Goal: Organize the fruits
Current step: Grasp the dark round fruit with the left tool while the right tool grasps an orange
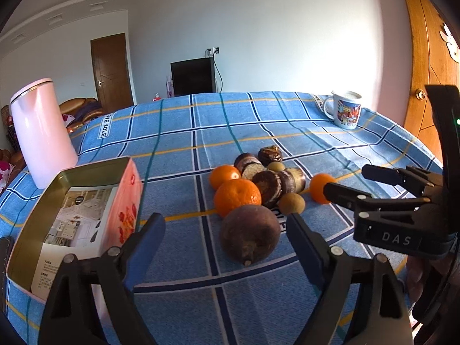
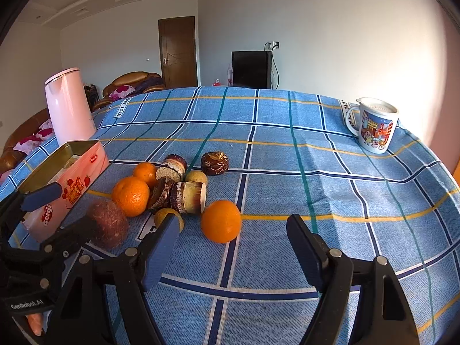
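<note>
A pile of fruit lies on the blue checked tablecloth [image 1: 258, 126]: a dark purple-brown round fruit [image 1: 249, 234], three oranges [image 1: 237, 195], small brown-green kiwis [image 1: 291, 202] and dark cut stubs [image 1: 270, 185]. My left gripper [image 1: 225, 231] is open, its fingers on either side of the purple fruit, not touching it. My right gripper [image 2: 233, 230] is open; the lone orange [image 2: 220, 220] sits just beyond its fingertips. It also shows in the left wrist view [image 1: 345, 182] next to that orange [image 1: 319, 187]. A pink open tin [image 1: 77, 210] stands left.
A pale pink kettle [image 1: 43, 132] stands behind the tin at the left edge. A printed mug [image 2: 373, 128] stands at the far right of the table. The tin [image 2: 63, 178] holds a printed leaflet. A sofa, a door and a black cabinet lie beyond the table.
</note>
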